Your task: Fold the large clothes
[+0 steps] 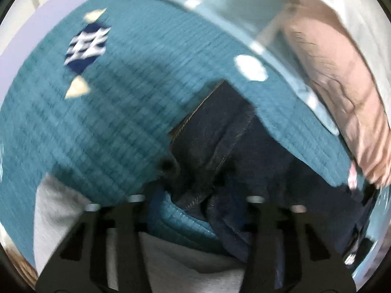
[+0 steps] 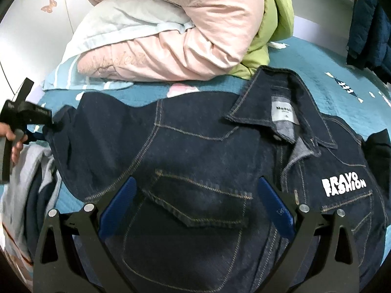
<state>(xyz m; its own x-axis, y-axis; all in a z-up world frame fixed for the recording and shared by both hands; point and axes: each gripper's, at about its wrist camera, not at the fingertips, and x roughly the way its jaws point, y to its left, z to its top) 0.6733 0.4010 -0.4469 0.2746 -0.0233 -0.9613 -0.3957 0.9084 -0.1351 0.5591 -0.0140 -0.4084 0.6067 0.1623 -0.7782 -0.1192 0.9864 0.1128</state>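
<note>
Fingers of right gripper spread wide, empty over denim jacket lying mid-frame on teal bed cover; left gripper seems pinched on its sleeve end at left edge, thin grip may slip

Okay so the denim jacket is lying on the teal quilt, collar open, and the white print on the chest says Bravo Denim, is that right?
Not quite. The white print reads BRAVO FASHION, not Bravo Denim, as the right wrist view shows. The rest holds: the denim jacket lies on the teal quilt with its collar open.
</note>
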